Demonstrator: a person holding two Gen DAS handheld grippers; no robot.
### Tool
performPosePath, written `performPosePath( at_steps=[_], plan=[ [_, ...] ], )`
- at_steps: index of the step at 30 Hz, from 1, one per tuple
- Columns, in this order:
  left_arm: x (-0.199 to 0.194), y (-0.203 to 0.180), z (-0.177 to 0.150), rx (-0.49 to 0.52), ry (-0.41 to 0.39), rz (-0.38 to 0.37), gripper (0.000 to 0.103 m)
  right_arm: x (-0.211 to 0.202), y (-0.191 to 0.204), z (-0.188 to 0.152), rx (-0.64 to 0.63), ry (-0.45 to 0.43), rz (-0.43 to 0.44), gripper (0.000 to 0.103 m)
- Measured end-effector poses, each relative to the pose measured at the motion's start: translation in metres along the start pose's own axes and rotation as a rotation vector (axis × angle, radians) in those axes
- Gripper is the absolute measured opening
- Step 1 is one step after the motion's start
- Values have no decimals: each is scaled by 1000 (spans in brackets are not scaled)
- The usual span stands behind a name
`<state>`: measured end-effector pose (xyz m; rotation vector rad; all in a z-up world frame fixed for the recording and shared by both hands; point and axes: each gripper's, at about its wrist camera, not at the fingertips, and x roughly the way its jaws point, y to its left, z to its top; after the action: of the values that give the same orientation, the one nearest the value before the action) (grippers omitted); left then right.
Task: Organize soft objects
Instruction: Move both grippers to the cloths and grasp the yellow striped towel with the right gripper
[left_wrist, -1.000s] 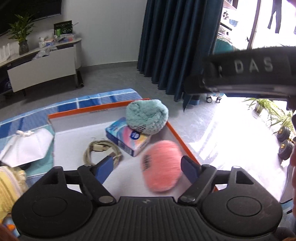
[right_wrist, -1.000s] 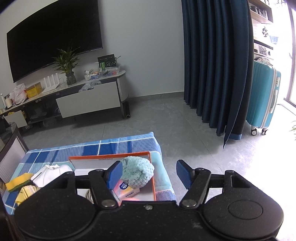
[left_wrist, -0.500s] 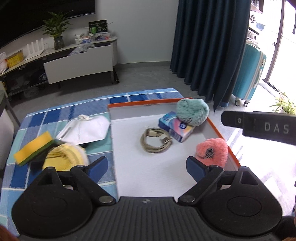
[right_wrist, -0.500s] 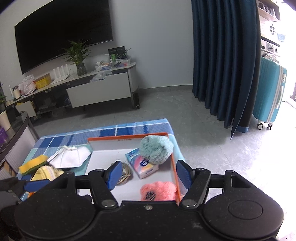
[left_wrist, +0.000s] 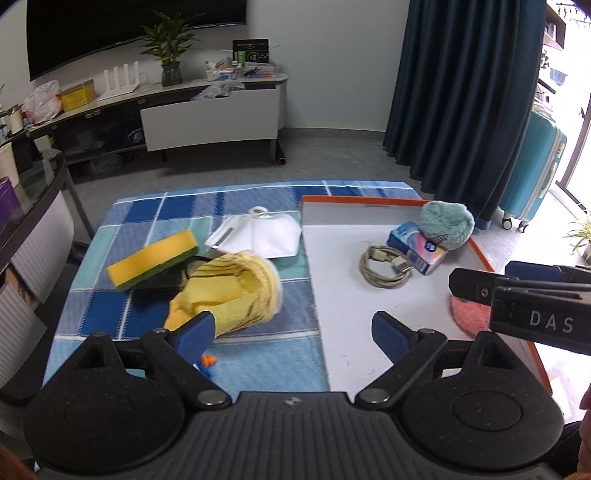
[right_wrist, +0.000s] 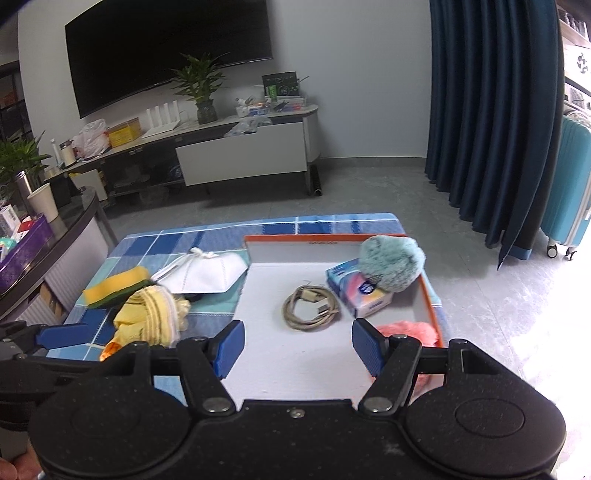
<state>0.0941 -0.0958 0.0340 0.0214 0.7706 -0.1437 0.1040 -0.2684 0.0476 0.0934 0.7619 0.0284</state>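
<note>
An orange-rimmed white tray (left_wrist: 369, 201) (right_wrist: 317, 238) holds a teal fluffy ball (left_wrist: 447, 224) (right_wrist: 392, 262), a pink fluffy ball (left_wrist: 471, 314) (right_wrist: 408, 330), a tissue pack (left_wrist: 415, 247) (right_wrist: 358, 291) and a coiled cable (left_wrist: 386, 266) (right_wrist: 310, 306). On the blue checked cloth left of the tray lie a yellow towel (left_wrist: 232, 291) (right_wrist: 147, 314), a yellow-green sponge (left_wrist: 153, 264) (right_wrist: 114, 286) and a white mask (left_wrist: 258, 234) (right_wrist: 203, 273). My left gripper (left_wrist: 291, 330) is open and empty above the cloth's near edge, by the towel. My right gripper (right_wrist: 297, 347) is open and empty above the tray's near part.
A TV cabinet (right_wrist: 240, 158) stands across the floor behind the table. A glass side table (right_wrist: 44, 236) stands at the left. A dark curtain (right_wrist: 491, 110) and a teal suitcase (right_wrist: 569, 184) stand at the right. A small orange and blue thing (left_wrist: 205, 362) lies near my left finger.
Both grippers have pulled back from the tray. The left one has swung left from over the pink ball to near the yellow towel. The pink ball lies at rest in the tray.
</note>
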Motion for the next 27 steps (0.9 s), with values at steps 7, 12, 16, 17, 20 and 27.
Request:
performPosePath(
  at_steps=[7,12,16,17,20,27],
  plan=[
    [-5,28,-13,-38,5,43,94,4,26,-3,-38,14,38,78],
    [-10,50,-19,-77,7,72,94,9,45,-5,-67,28,66,78],
    [-11,65,-24,-97,7,93,94,13,60,-7,-88,41,87,78],
    [-12,69,-25,-102,8,98,94,14,63,-8,-93,44,92,78],
    [-8,82,-28,-126,18,120,94,17,70,-8,-106,52,103,78],
    [3,106,-28,-168,42,162,94,29,83,-7,-119,74,132,78]
  ],
)
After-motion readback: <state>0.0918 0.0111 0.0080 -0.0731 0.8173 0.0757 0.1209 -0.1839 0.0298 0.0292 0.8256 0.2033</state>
